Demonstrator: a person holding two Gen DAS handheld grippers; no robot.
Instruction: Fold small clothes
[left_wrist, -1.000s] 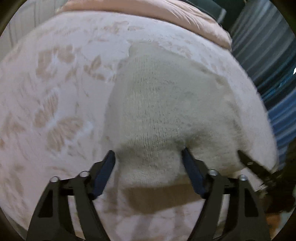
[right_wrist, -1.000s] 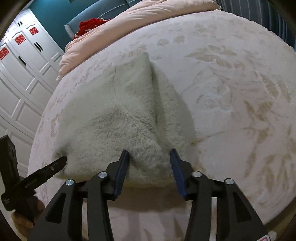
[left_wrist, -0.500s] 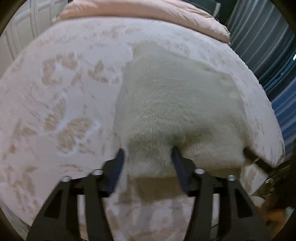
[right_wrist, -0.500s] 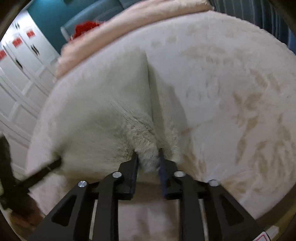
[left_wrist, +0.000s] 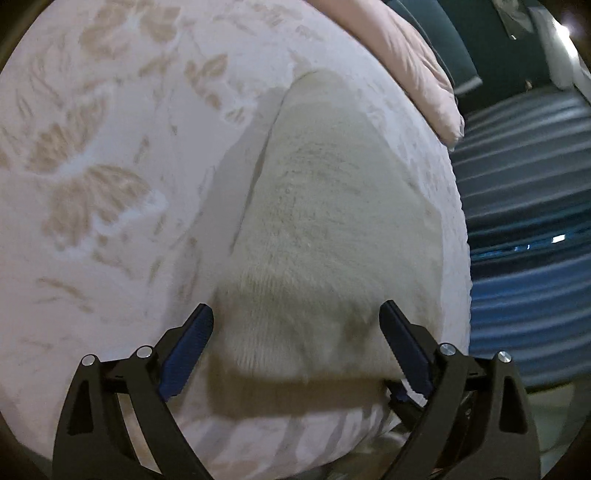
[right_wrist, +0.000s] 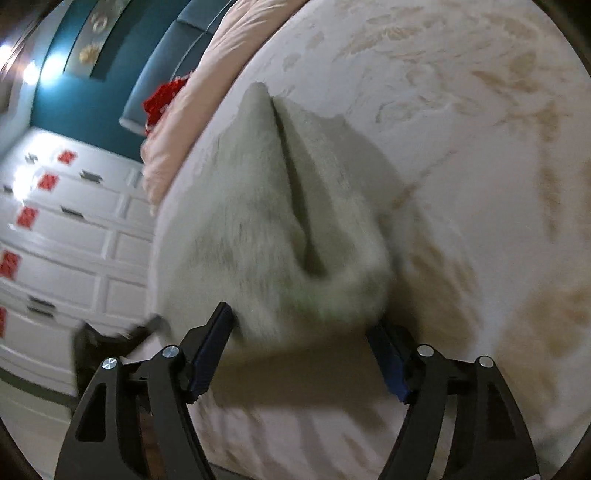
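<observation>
A cream fuzzy knit garment (left_wrist: 332, 229) lies folded on the pale patterned bed cover (left_wrist: 92, 184). My left gripper (left_wrist: 295, 343) is open, its blue-padded fingers straddling the garment's near left corner. In the right wrist view the garment (right_wrist: 258, 229) shows a deep crease down its middle. My right gripper (right_wrist: 303, 354) is open around the garment's near right corner, which looks blurred. The other gripper's dark tip (right_wrist: 147, 328) shows at the garment's left edge.
A pink duvet (left_wrist: 417, 74) lies at the bed's far end, with something red (right_wrist: 162, 96) beside it against a teal headboard. White drawers (right_wrist: 62, 229) stand left of the bed. A blue striped curtain (left_wrist: 524, 206) hangs at the right.
Both grippers had closed on the garment's near corners half a second ago; now both have opened wide and released it. The views have tilted and drawn back slightly.
</observation>
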